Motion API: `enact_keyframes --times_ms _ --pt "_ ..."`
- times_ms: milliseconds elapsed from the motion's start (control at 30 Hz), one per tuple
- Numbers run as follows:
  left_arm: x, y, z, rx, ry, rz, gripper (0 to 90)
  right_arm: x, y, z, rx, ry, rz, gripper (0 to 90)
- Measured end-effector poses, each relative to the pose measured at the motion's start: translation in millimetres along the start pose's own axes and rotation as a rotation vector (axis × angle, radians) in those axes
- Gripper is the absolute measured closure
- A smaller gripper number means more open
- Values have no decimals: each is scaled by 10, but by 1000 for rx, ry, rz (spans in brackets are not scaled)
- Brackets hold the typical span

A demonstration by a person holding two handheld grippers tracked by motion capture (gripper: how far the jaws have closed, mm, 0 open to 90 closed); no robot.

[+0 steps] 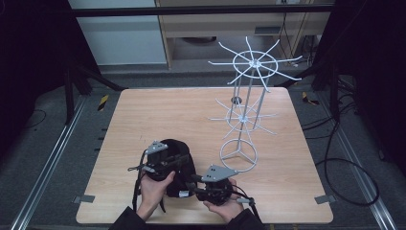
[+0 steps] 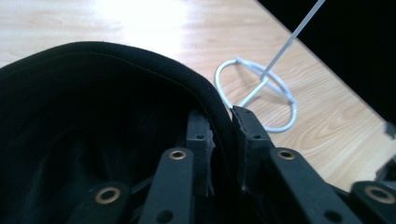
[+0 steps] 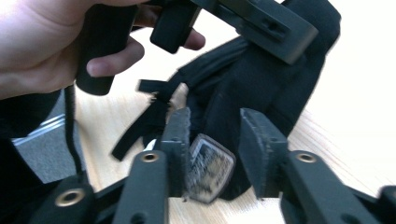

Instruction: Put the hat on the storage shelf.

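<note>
i have the black cap (image 1: 178, 165) on the bench (image 1: 143, 115) just left of the white wire rack (image 1: 244, 115), left gripper (image 2: 223, 140) fingers clenched on its brim, right gripper (image 3: 212, 140) fingers released around its back strap.

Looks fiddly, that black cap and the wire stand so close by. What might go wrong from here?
The left gripper pinches only the black cap's thin rim, so the cap could slip free. The right gripper stands open around a dangling strap end, so a close may miss the fabric. The white wire rack stands close and looks light; a lift could knock it.
</note>
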State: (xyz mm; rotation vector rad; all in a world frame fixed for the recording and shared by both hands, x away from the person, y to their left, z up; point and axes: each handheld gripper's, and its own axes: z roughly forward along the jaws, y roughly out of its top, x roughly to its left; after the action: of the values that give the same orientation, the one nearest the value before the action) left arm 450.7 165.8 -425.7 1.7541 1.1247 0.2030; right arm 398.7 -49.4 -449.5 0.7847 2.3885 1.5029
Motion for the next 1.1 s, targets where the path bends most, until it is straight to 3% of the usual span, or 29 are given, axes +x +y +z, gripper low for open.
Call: enact_keyframes --times_ms 67,267,433,500,633,700,733,767,800,833,967,1100 --pt "-30 48 -95 -33 0 25 799 -15 34 -98 -35 13 20 578" --pt "-78 133 -264 -86 -6 67 823 -51 87 -204 -67 -24 20 544" --pt "-130 196 -402 -138 -53 97 826 -109 56 -190 -61 -43 36 500" --pt "-208 215 -451 -158 -89 119 826 -114 41 -148 -59 -47 30 471" --pt "-306 217 -469 -163 -124 151 827 -129 24 -122 -65 -38 39 467" --pt "-401 202 -458 -162 -145 192 826 -144 12 -108 -69 -15 41 562" --pt "-401 202 -458 -162 -145 192 826 -144 12 -108 -69 -15 41 562" --pt "-427 195 -452 -161 -146 210 826 -145 7 -107 -65 1 41 660" --pt "-449 189 -446 -159 -145 225 826 -149 -3 -109 -51 10 40 841" --pt "-473 178 -443 -163 -126 257 826 -155 -5 -118 -44 5 41 882" --pt "-455 173 -458 -178 -96 284 824 -168 18 -170 -44 -31 38 896" --pt "-402 165 -512 -181 -85 286 821 -157 89 -270 -60 -120 -8 897"
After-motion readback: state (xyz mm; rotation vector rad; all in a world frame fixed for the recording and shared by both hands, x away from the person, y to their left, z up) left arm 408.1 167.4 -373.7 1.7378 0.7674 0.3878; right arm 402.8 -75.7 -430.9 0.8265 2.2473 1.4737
